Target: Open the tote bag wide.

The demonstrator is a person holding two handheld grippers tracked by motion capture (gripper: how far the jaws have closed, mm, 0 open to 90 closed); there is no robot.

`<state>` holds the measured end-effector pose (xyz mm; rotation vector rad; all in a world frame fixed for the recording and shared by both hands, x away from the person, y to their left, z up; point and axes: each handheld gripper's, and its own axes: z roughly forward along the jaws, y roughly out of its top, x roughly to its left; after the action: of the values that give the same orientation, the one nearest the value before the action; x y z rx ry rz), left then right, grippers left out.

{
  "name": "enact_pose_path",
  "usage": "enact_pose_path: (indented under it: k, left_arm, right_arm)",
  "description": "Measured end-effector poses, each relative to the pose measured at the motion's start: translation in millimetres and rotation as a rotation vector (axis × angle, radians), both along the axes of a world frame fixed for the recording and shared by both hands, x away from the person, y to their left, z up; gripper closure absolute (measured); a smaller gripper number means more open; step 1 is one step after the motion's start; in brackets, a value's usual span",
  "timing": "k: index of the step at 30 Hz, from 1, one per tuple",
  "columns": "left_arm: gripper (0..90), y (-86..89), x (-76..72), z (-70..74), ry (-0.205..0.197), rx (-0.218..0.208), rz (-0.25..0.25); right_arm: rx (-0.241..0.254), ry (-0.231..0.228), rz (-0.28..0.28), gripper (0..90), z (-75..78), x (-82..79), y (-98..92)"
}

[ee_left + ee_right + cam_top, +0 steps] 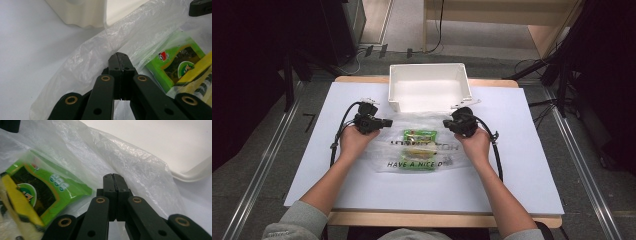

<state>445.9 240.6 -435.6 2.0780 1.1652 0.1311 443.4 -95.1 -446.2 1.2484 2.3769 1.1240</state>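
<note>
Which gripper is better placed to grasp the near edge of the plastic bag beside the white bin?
Neither clearly. The left gripper and right gripper, both shut, sit at opposite corners of the plastic bag near the white bin. The green packet lies midway, so probably both together.

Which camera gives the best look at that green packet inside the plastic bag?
The right gripper view: the green packet lies close, its printed front sharp through the plastic bag. The left gripper view shows the packet partly cut off at the edge. The high view shows it whole, but small.
</note>
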Motion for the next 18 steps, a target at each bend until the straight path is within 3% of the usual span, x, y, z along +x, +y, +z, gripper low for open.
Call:
enact_pose_path:
  k: [11,18]
  left_arm:
    - [90.0,5.2,5.8,-22.4,0.029,-0.011,0.024]
    - [90.0,9.5,4.8,-26.7,0.01,0.0,0.05]
  right_arm:
    - [-0.024,0.024,-0.02,90.0,-19.3,11.3,1.0]
    - [-0.04,0.025,-0.028,90.0,-24.1,13.6,0.3]
